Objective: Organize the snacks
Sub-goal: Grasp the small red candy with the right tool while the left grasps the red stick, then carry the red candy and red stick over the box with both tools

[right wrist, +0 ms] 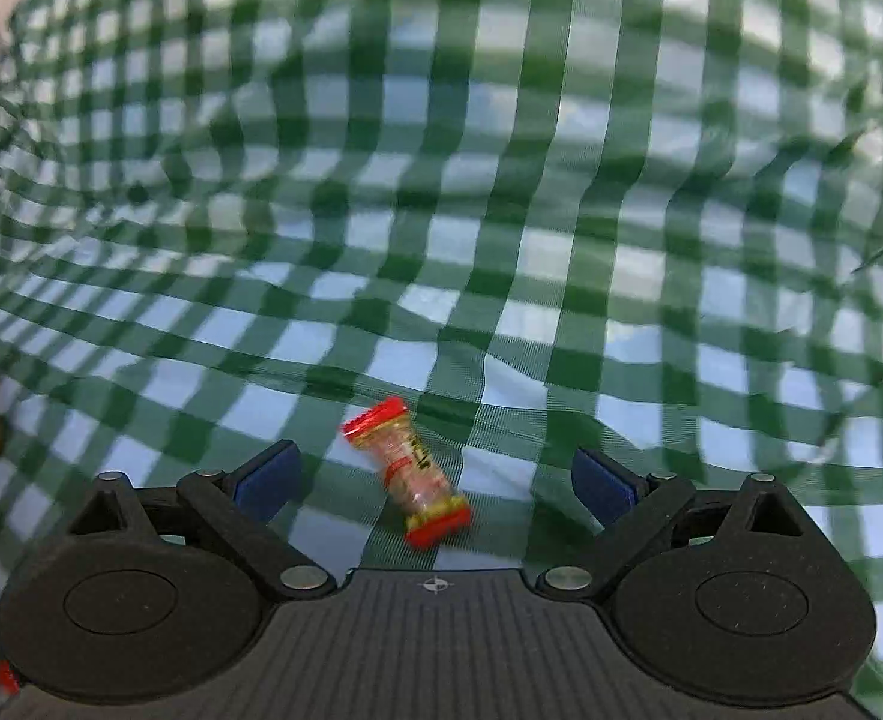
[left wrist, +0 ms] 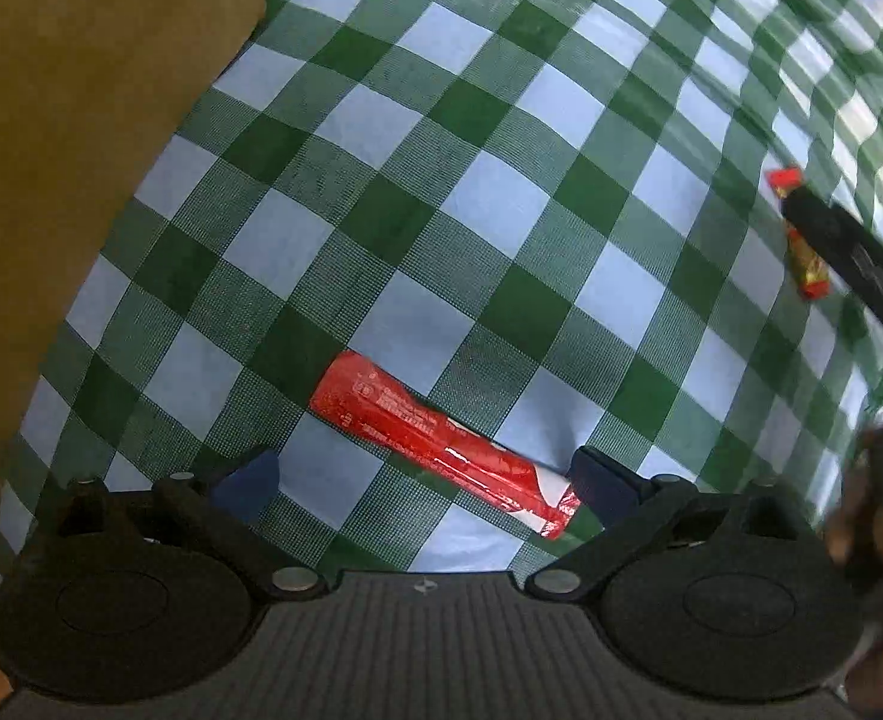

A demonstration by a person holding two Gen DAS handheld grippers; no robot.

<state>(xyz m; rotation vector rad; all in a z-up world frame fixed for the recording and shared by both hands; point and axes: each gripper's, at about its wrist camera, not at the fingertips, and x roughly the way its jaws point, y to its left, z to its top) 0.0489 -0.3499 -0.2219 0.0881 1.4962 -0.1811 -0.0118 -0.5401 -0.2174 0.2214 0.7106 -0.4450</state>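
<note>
A long red snack bar (left wrist: 441, 441) lies slantwise on the green-and-white checked cloth (left wrist: 489, 138), between the blue pads of my left gripper (left wrist: 423, 480), which is open just above it. Its lower right end lies against the right pad. A small clear candy with red ends (right wrist: 408, 471) lies between the spread fingers of my right gripper (right wrist: 435, 477), also open and touching nothing. In the left wrist view the same candy (left wrist: 801, 240) shows at the far right, partly hidden behind a black finger of the right gripper.
A tan cardboard box (left wrist: 75, 180) rises along the left of the left wrist view. The cloth (right wrist: 501, 180) is wrinkled and bunched beyond the candy. A person's hand (left wrist: 873, 540) holds the right gripper at the right edge.
</note>
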